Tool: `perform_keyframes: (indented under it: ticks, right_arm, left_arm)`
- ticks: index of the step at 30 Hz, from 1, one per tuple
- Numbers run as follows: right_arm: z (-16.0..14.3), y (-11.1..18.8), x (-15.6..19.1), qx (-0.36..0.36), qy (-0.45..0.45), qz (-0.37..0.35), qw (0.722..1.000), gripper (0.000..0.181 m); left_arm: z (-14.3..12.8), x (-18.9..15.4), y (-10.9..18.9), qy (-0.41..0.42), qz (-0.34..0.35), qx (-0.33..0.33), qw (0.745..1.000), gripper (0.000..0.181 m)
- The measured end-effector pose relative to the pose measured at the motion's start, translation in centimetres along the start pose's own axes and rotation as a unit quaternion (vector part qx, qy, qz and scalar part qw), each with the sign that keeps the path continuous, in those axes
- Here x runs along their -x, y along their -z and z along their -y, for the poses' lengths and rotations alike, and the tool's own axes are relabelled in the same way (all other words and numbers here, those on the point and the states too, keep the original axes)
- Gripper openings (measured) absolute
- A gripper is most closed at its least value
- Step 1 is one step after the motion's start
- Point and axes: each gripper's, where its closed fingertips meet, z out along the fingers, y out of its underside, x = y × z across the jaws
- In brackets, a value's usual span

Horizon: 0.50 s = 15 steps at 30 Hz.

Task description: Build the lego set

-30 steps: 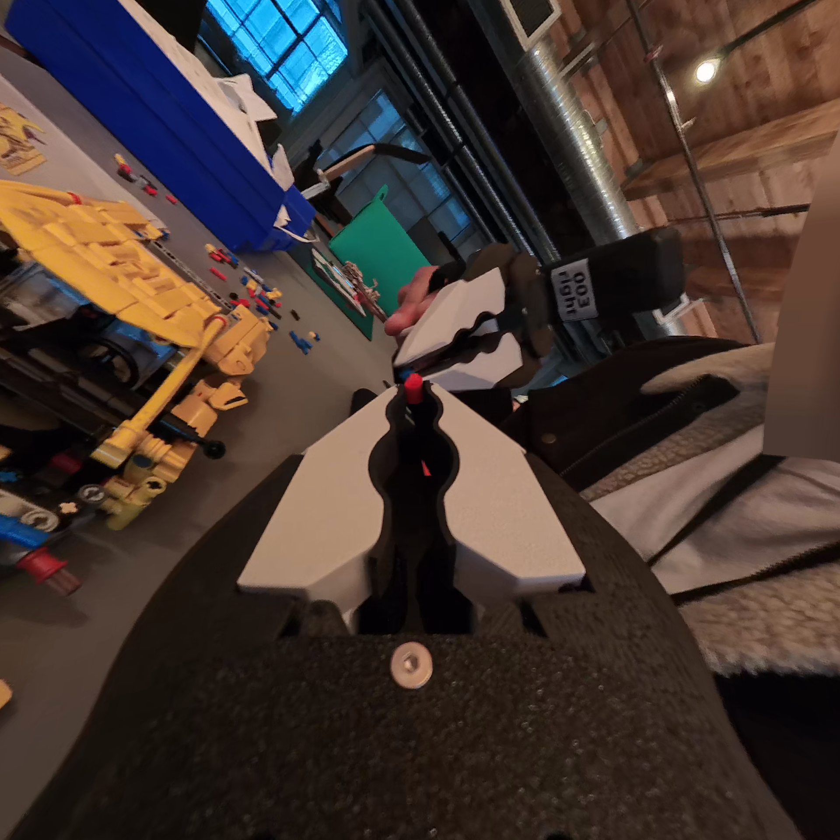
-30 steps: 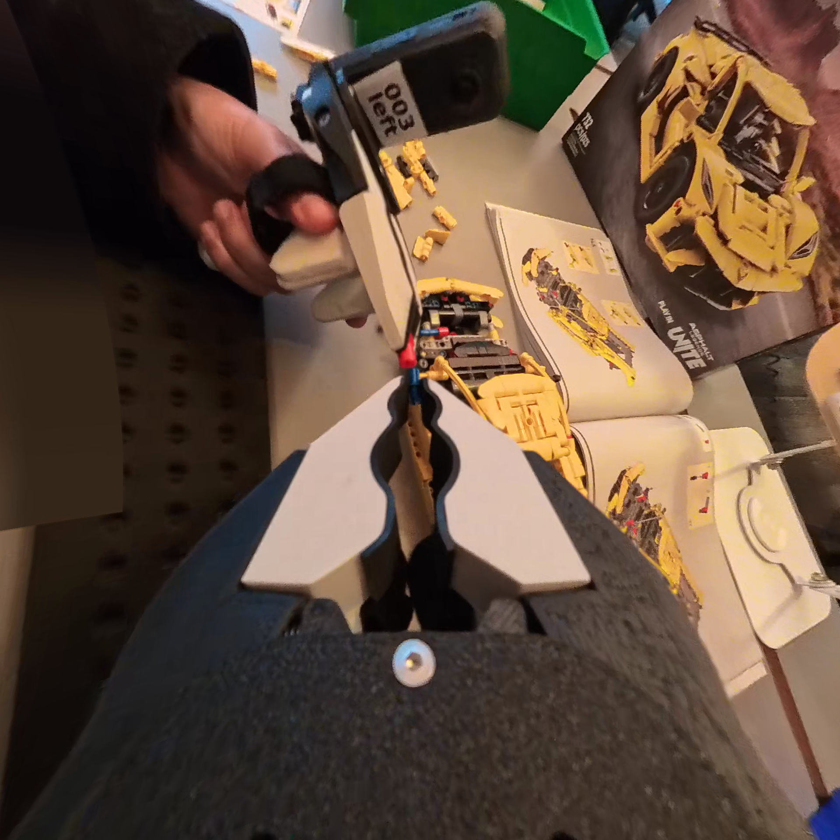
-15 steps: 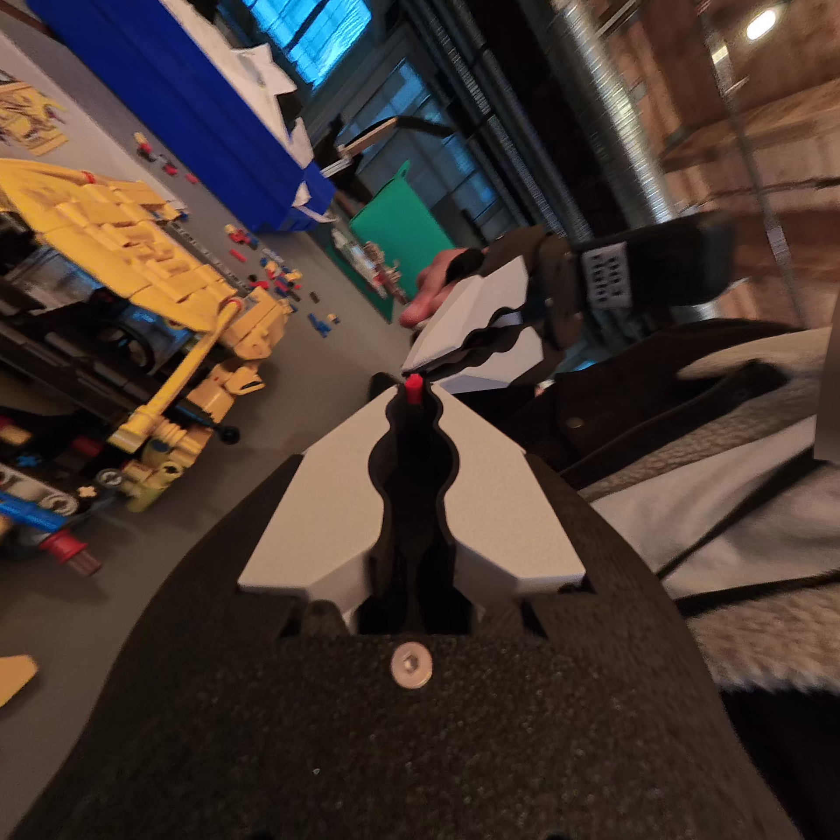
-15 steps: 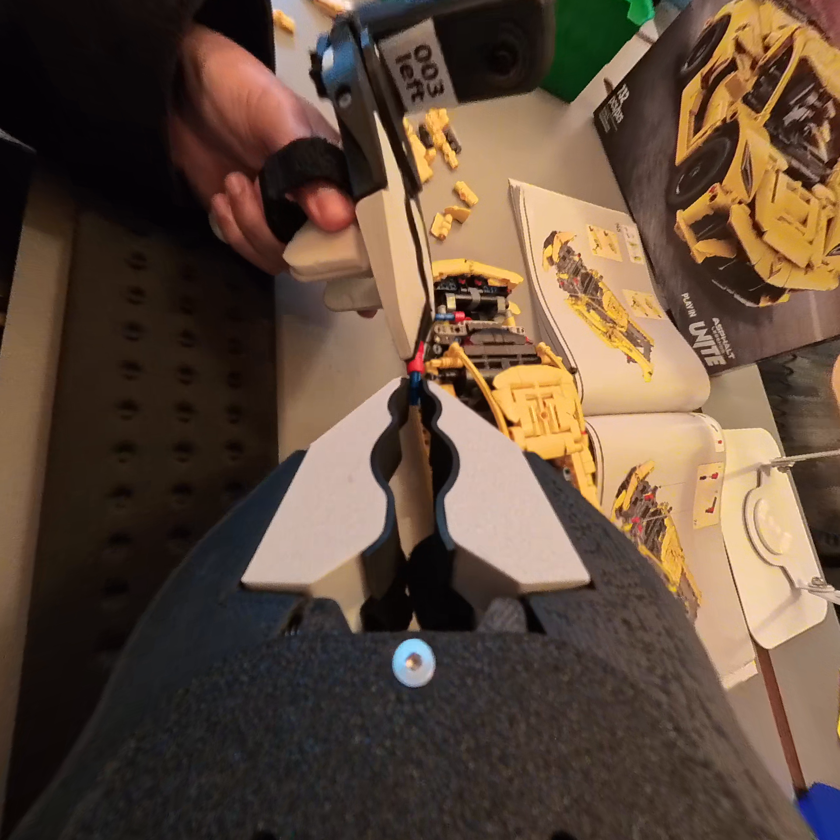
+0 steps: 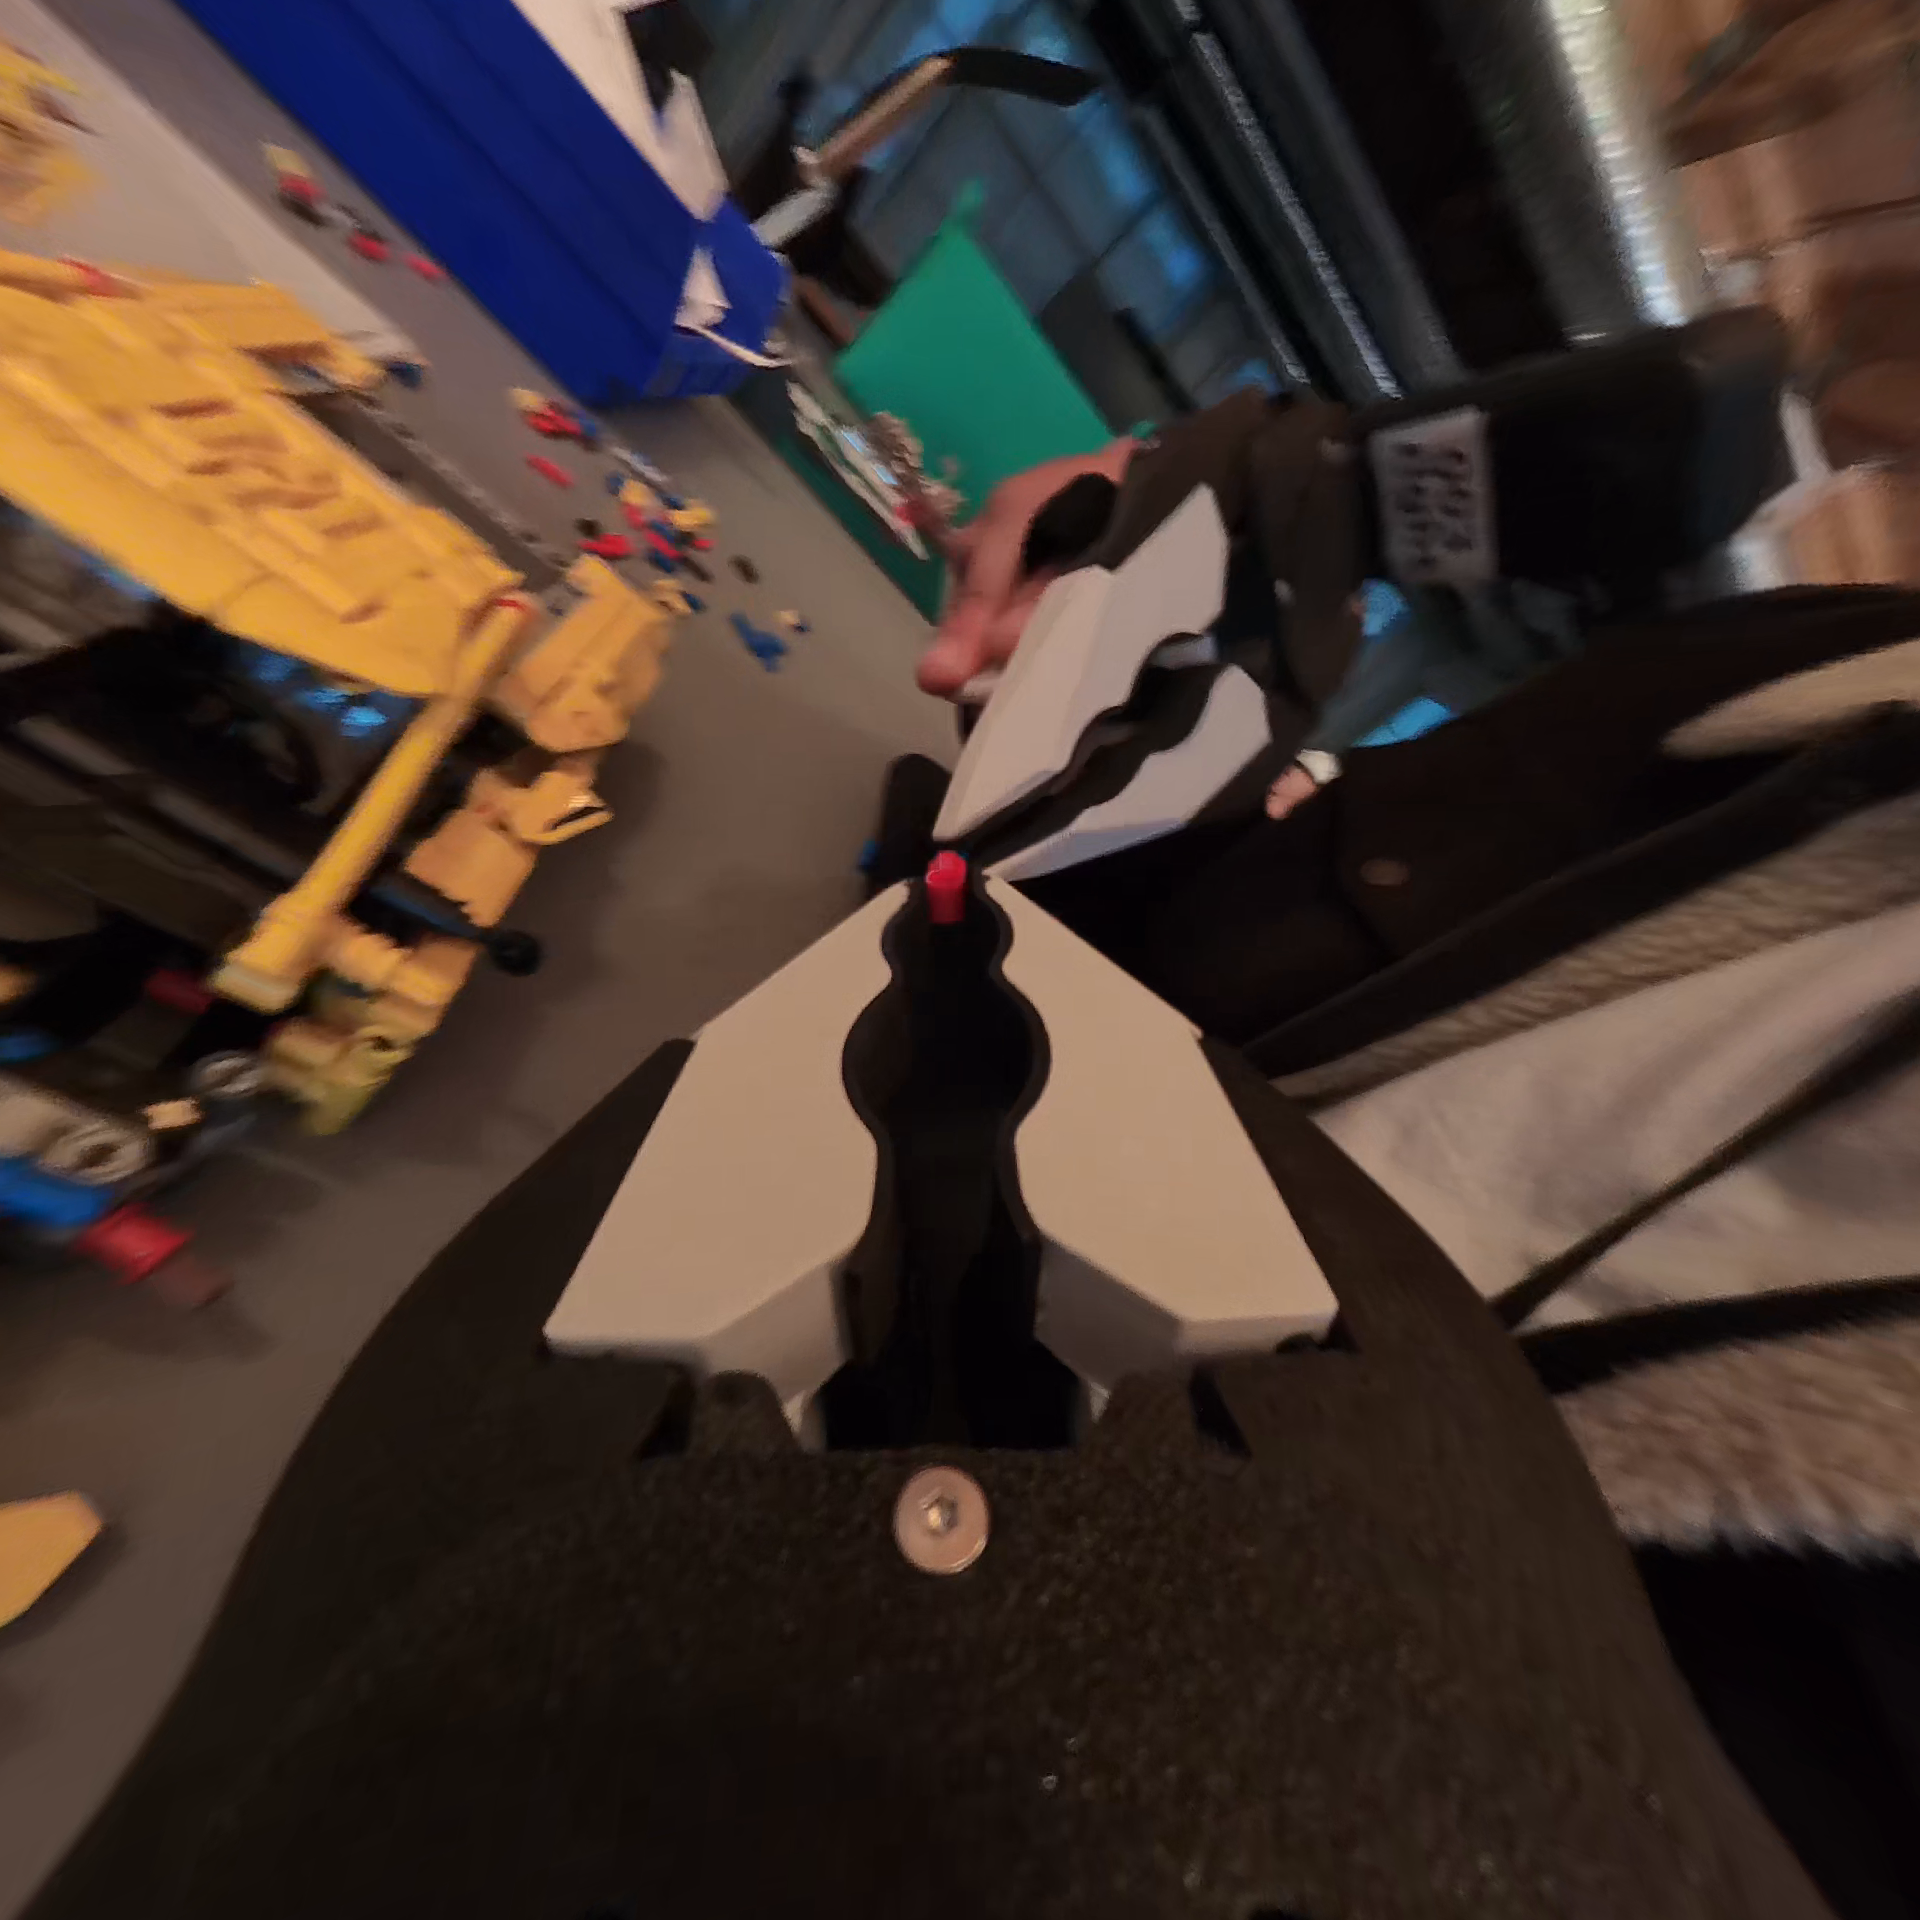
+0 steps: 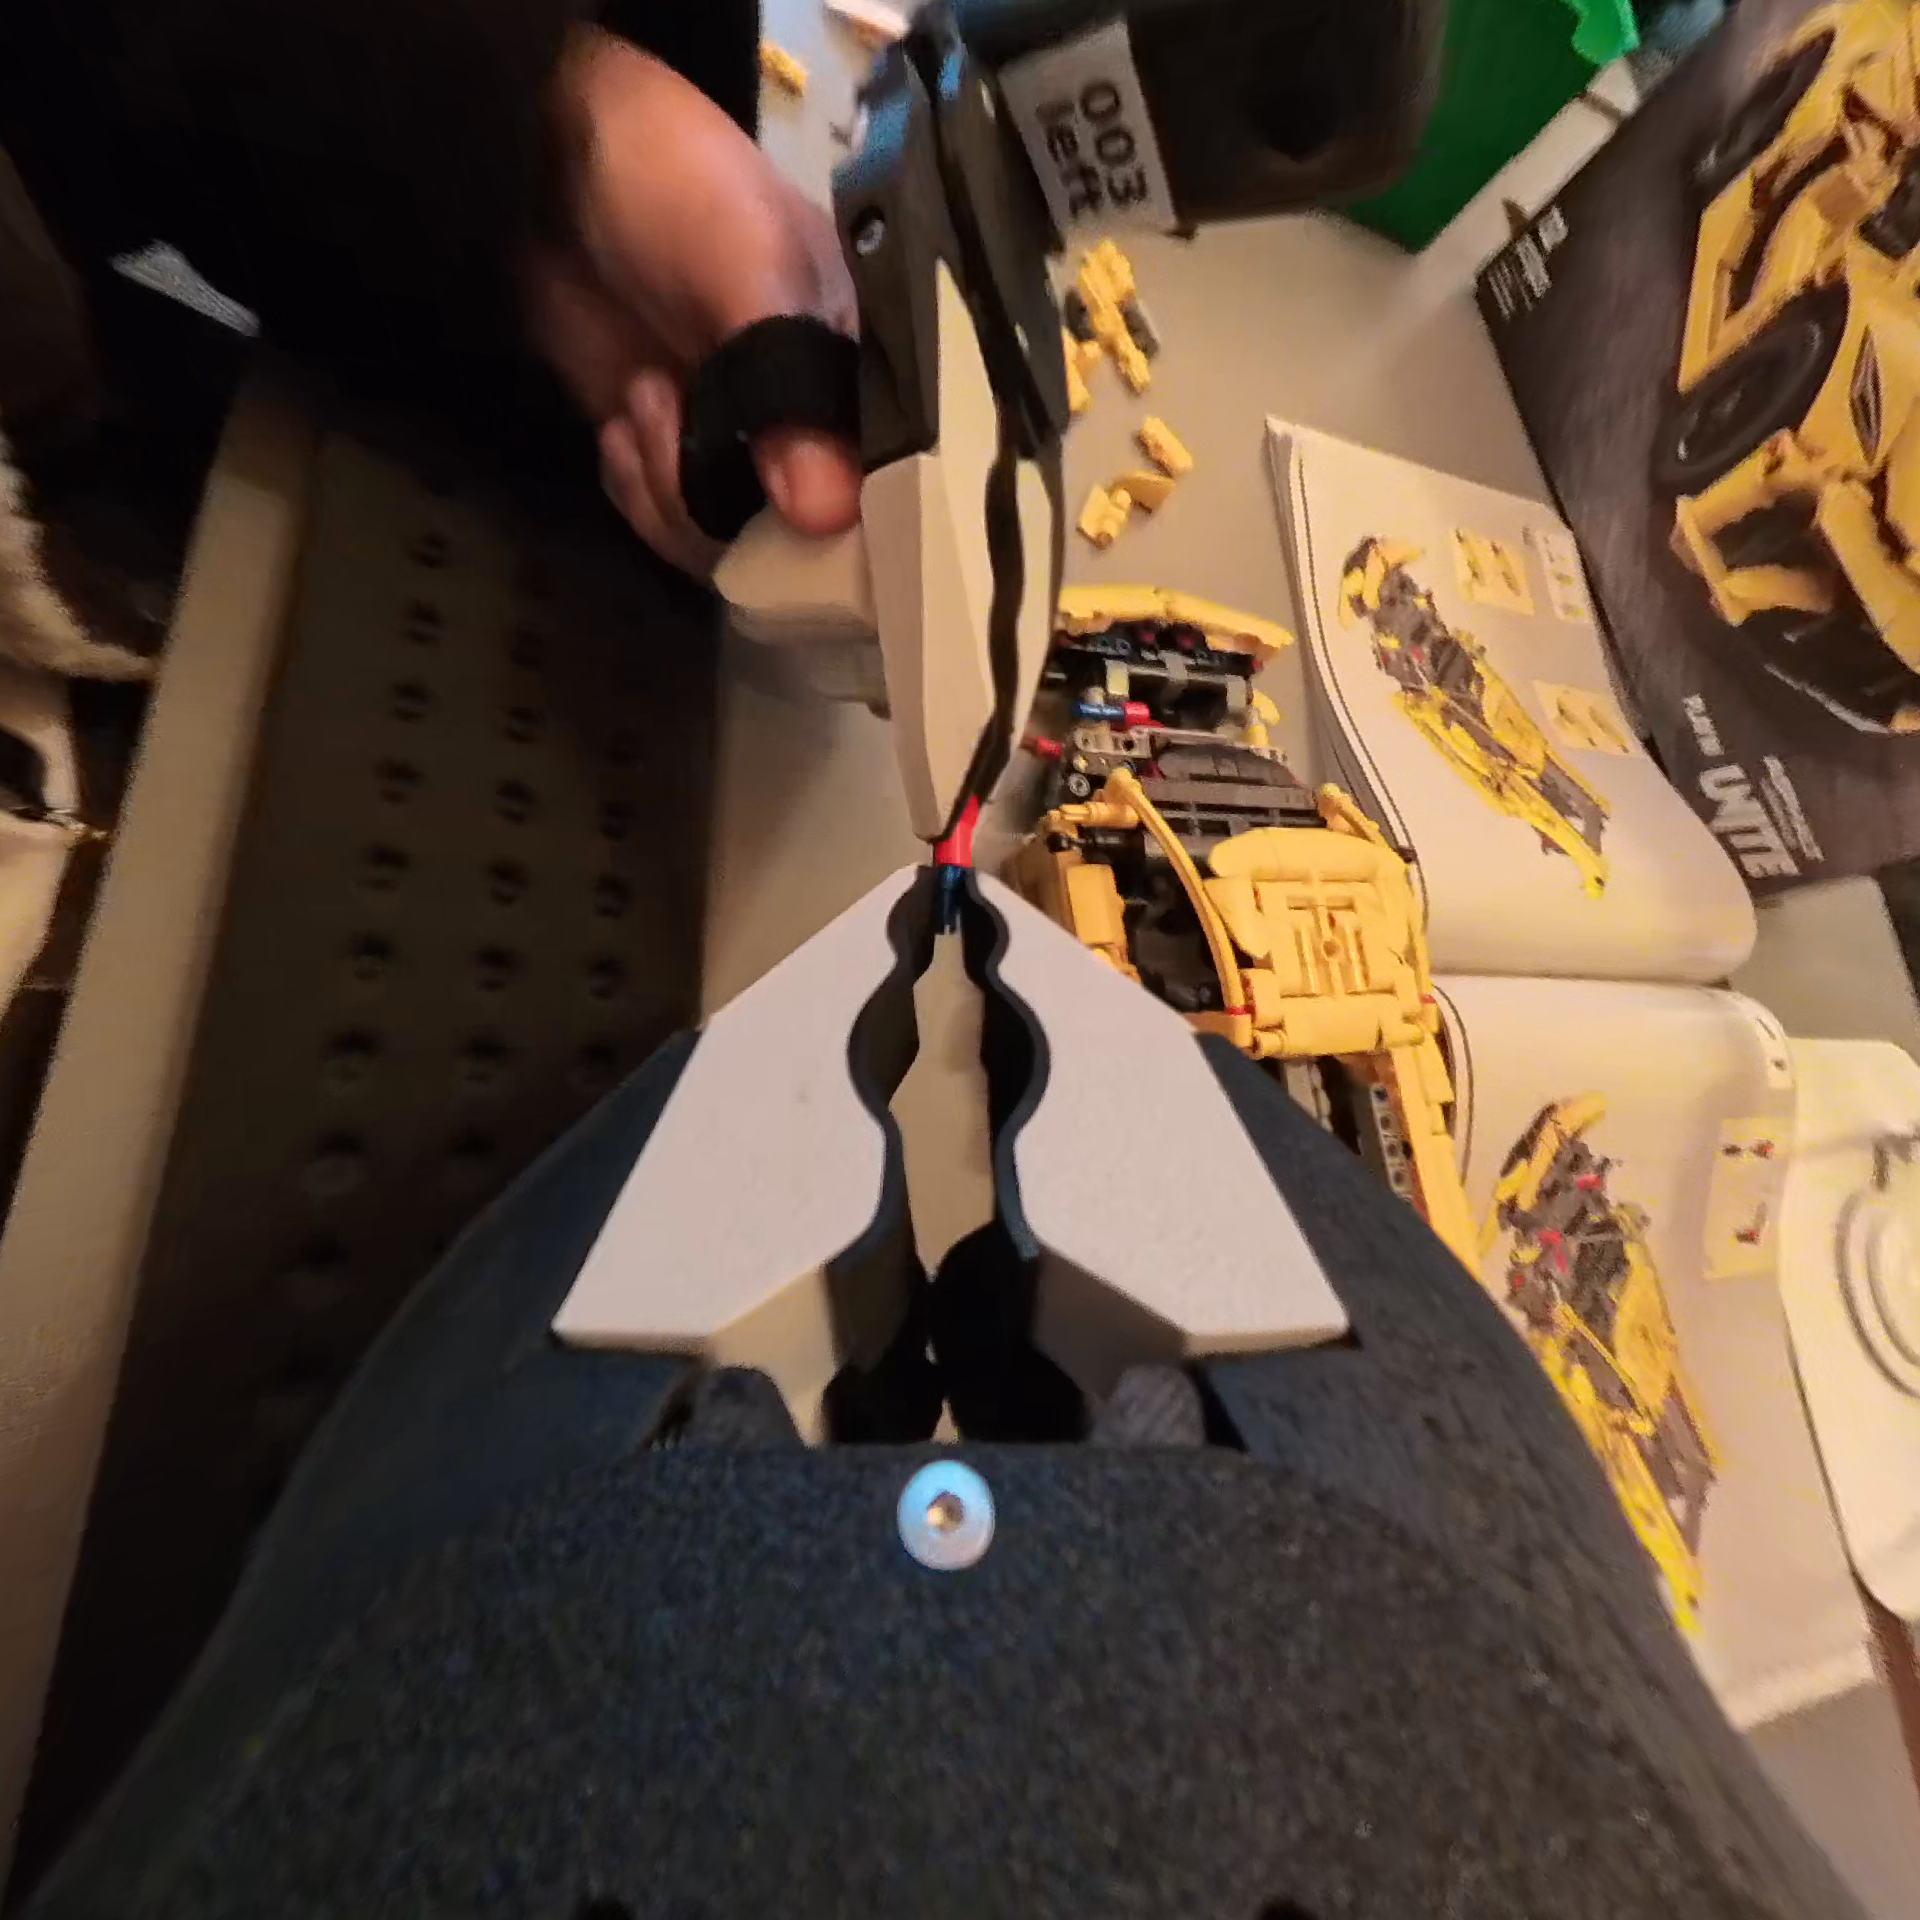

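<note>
Joining two small parts in mid-air: left gripper (image 5: 943,883) clamped on a small red plastic peg (image 5: 943,896), right gripper (image 6: 948,883) pinching a tiny blue connector (image 6: 948,906). Next, probably a straight push along the shared axis (tips nearly touching), well apart from the half-built yellow lego car (image 6: 1288,935).

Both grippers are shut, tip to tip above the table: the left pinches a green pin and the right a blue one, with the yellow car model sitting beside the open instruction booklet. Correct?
Not quite: the left gripper pinches a red pin, not a green one, as the left wrist view shows. The rest holds: the right gripper grips the blue pin, and the yellow car model sits beside the instruction booklet.
</note>
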Motion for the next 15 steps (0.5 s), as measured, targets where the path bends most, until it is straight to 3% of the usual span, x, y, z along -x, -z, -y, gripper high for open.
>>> perform_keyframes:
  ticks: [4, 11, 13, 15]
  right_arm:
    - [-0.2, 0.0, 0.7, 0.002, 0.02, 0.017, 1.0, 0.003]
    - [2.3, 1.4, 1.2, -0.122, -0.021, 0.064, 0.99, 0.0]
    - [4.0, 1.1, 2.1, -0.162, -0.018, 0.075, 0.984, 0.0]
    - [3.4, 1.4, 0.6, -0.145, -0.005, 0.028, 0.989, 0.0]
  left_arm:
    - [-0.6, -0.1, -0.2, 0.015, -0.013, 0.021, 1.0, 0.006]
    - [-0.4, -2.6, 0.1, 0.045, -0.111, 0.015, 0.993, 0.006]
    - [-1.4, -3.7, -0.8, 0.042, -0.14, 0.05, 0.988, 0.006]
    - [-0.3, -2.3, -0.3, 0.051, -0.103, 0.013, 0.993, 0.006]
